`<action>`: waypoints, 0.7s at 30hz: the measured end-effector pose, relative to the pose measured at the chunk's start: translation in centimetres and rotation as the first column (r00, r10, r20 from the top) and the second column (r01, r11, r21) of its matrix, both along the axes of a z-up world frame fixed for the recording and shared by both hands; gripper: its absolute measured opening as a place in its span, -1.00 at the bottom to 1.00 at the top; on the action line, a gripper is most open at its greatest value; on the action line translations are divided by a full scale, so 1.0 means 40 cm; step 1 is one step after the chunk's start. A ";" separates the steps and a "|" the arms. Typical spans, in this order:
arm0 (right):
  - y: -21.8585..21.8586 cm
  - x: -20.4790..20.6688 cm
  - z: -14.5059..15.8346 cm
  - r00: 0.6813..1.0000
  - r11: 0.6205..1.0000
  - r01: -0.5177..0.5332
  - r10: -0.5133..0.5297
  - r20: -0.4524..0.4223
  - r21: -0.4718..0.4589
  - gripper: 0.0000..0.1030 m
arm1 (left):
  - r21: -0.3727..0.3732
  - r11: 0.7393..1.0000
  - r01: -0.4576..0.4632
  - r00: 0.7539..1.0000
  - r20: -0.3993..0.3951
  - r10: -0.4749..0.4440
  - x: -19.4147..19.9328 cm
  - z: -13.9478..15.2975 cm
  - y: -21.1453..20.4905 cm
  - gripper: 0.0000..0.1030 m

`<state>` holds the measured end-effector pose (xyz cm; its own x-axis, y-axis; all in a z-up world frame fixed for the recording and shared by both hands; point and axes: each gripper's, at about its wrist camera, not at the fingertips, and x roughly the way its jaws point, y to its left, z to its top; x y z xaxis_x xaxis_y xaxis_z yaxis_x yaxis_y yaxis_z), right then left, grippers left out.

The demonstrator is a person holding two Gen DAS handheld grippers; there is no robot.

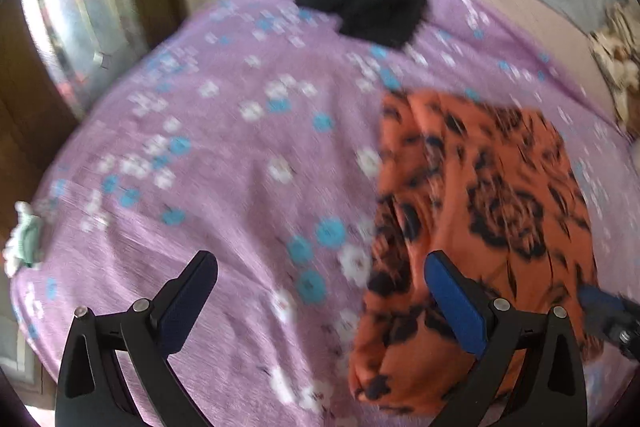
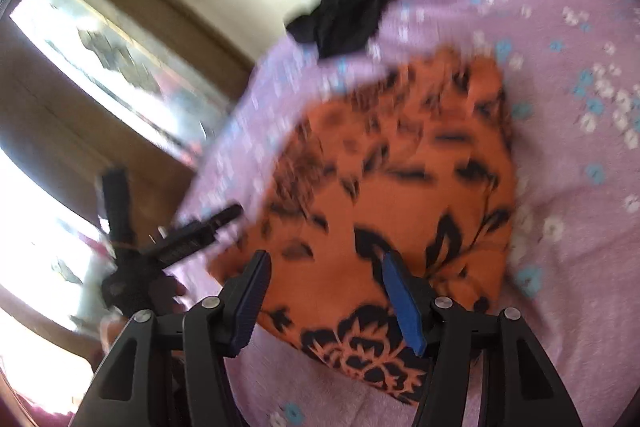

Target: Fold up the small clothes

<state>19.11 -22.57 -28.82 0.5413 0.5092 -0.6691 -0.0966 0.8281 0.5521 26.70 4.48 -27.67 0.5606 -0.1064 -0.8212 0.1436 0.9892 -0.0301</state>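
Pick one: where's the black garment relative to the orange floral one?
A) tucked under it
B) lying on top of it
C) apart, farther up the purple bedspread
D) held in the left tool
C: the black garment sits bunched near the far edge of the purple bedspread, with bare spread between it and the orange floral garment; both the left tool and the right tool are open and hold nothing.
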 end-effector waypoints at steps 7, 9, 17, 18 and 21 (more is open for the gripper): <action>-0.062 -0.008 0.023 0.997 0.997 0.079 -0.079 0.025 0.013 0.20 | -0.294 0.953 0.075 0.995 -0.039 -0.090 -0.007 0.018 0.050 0.54; -0.114 -0.007 0.021 0.989 0.988 0.149 -0.149 -0.003 0.037 0.20 | -0.348 0.933 0.096 0.991 -0.052 -0.122 -0.009 0.024 0.048 0.41; -0.171 0.010 -0.058 0.959 0.969 0.214 -0.185 -0.214 0.122 0.27 | -0.361 0.927 0.098 0.976 -0.146 -0.161 -0.003 -0.003 0.034 0.48; -0.167 0.010 -0.064 0.955 0.967 0.227 -0.198 -0.220 0.117 0.27 | -0.386 0.919 0.086 0.974 -0.161 -0.158 -0.002 -0.008 0.047 0.49; -0.165 0.013 -0.068 0.955 0.962 0.242 -0.214 -0.205 0.123 0.30 | -0.461 0.886 0.047 0.965 -0.208 -0.159 0.007 -0.030 0.070 0.48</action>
